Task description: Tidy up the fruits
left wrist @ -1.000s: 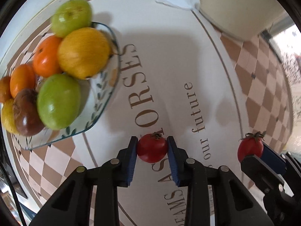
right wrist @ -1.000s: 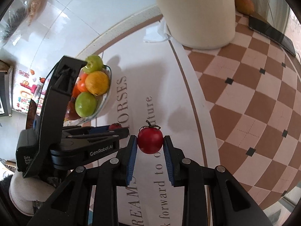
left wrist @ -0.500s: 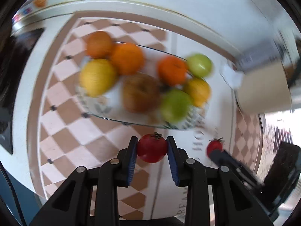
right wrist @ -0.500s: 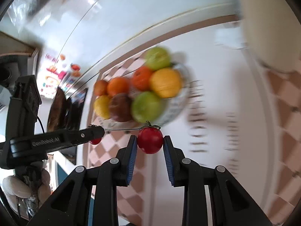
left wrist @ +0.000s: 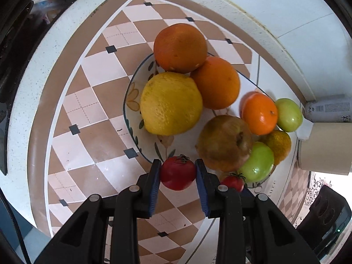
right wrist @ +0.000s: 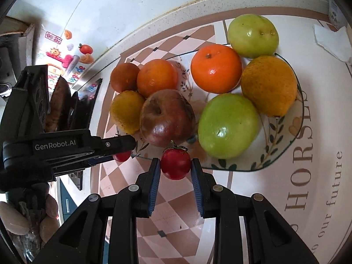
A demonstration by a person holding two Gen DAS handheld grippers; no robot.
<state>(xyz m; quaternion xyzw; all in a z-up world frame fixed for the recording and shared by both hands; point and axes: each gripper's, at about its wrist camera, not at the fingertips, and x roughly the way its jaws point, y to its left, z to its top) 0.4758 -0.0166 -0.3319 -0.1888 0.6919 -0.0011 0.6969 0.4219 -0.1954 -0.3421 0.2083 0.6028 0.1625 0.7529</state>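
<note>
— Since a second ago both of my grippers have swung off the lettered part of the mat toward the fruit plate. What do you see on the left wrist?

— My left gripper [left wrist: 177,173] is clamped on a red tomato [left wrist: 177,173], pads tight on both sides, held at the near rim of the plate [left wrist: 130,92]. Beyond it lie a lemon [left wrist: 171,106], two oranges, a brownish apple [left wrist: 223,142] and green fruit. The other tomato [left wrist: 232,181] peeks out just right of my finger.

— And the right wrist?

— My right gripper [right wrist: 175,164] pinches its own tomato [right wrist: 175,164], stem up, at the plate's near edge, just below the bruised apple [right wrist: 167,118]. My left gripper [right wrist: 121,155] comes in from the left with its tomato [right wrist: 121,155] beside the plate's rim.
</note>
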